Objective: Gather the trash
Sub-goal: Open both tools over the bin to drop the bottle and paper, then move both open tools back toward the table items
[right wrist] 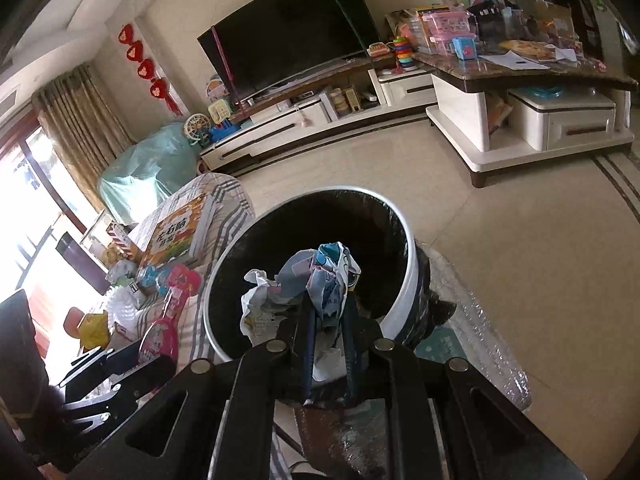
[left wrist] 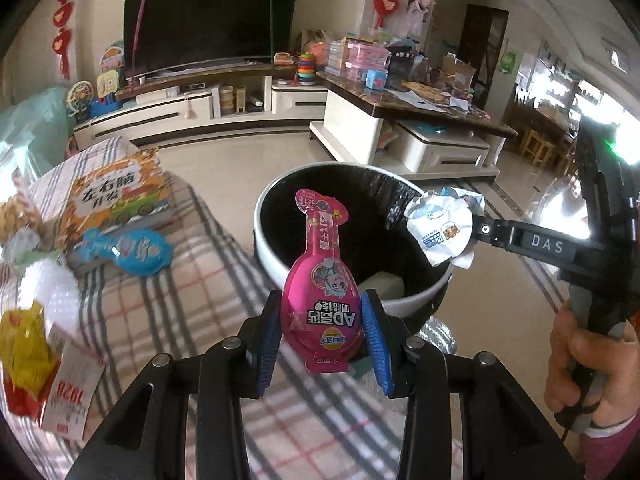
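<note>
Pink wrapper [left wrist: 322, 300], white bin [left wrist: 416, 300] lined black, grey-and-red checked cloth [left wrist: 192, 300]

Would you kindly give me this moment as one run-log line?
left gripper: shut on pink wrapper | right gripper: shut on crumpled paper | both near bin | blue wrapper: still on checked cloth

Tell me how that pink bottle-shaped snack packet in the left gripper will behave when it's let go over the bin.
The pink snack packet looks like thin, flat, glossy film, so probably light and slippery. It stands upright between the left gripper pads, so it seems fairly stiff. Released, it may flutter rather than drop straight into the trash bin.
</note>
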`<action>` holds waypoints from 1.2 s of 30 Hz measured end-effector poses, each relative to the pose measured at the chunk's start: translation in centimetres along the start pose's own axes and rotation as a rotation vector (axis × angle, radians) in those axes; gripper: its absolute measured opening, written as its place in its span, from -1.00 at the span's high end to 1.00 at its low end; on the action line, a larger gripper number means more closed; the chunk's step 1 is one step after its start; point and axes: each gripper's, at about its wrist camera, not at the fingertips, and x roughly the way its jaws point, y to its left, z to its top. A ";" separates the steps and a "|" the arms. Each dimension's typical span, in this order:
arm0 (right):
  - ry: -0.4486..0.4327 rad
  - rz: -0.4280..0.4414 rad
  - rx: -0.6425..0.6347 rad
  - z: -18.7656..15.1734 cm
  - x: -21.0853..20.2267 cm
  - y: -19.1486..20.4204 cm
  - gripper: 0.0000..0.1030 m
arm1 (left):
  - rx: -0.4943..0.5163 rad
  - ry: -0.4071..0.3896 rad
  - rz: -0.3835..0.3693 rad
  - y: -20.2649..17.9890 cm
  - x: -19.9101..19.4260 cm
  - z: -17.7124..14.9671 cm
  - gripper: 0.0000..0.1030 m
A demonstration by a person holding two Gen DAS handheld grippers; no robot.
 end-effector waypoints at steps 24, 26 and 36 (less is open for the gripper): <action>0.057 -0.003 0.011 1.9 2.6 -1.3 0.34 | 0.023 0.049 -0.017 -1.8 4.4 3.4 0.15; 0.053 0.000 0.015 1.9 2.4 -1.2 0.23 | 0.016 0.038 -0.021 -1.7 4.1 3.3 0.10; 0.011 0.028 0.048 0.7 1.0 -0.9 -0.35 | -0.014 -0.024 -0.016 0.0 1.1 0.2 -0.08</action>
